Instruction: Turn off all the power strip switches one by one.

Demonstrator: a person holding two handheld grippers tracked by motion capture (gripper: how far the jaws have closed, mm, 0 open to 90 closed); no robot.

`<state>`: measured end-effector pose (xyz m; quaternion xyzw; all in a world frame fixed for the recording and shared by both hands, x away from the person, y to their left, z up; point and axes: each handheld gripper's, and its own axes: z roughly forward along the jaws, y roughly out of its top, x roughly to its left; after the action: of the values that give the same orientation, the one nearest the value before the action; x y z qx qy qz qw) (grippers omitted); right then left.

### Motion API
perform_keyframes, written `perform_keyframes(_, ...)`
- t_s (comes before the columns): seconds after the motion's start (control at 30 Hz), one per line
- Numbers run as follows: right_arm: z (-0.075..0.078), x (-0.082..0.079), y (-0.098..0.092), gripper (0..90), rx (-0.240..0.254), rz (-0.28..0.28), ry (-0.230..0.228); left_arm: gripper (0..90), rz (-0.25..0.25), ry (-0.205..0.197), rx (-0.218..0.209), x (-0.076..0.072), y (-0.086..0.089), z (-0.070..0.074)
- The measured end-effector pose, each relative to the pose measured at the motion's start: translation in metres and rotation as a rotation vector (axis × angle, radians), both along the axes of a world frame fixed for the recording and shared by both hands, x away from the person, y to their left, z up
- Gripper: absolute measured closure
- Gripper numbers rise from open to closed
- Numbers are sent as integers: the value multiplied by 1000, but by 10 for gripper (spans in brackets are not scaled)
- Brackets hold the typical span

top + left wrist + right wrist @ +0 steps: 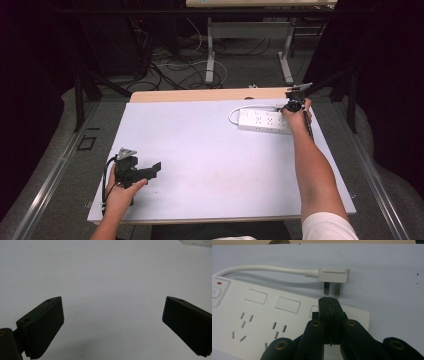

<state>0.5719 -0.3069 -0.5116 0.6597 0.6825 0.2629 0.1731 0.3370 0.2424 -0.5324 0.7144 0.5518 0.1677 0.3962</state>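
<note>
Dark curtains close in the space, and past the far edge of the counter (210, 150) we see grey floor strewn with cables (175, 70) and the legs of another table (250, 50). Our counter is covered by a pale sheet, bare across most of its width. Toward its far right corner lies a white power strip (264, 120), flat, sockets up, with its red-marked switch at the left end in the right claw view. Its white cord (264, 269) loops round to a flat plug (334, 275) lying just beyond the strip, prongs pointing back at it. Our right claw (331, 302) hangs over the strip's right end, jaws pressed together on nothing, tips just short of the prongs. Our left claw (112, 315) rests near the front left of the counter, jaws spread wide apart.
</note>
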Motion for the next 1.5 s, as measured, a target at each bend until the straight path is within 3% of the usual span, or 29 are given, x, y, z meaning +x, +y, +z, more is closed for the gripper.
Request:
perform_keyframes(0.93,-5,2,0,900,-9,11,9,38,-13,8,11,1,-1,0)
perform_keyframes(1.23,-6,0,-5,900,28,7,8,38,-3,-4,2,0,-1,-1)
perform_keyframes(1.33,-7,-1,-8,900,1,0,11,38,-3,-4,5,0,0,0)
perform_keyframes(1.43,-8,-3,-15,900,22,-33,12,38,1,-4,2,0,0,0)
perform_keyframes(1.5,-7,-4,-17,900,37,-10,15,38,-2,1,4,0,0,1)
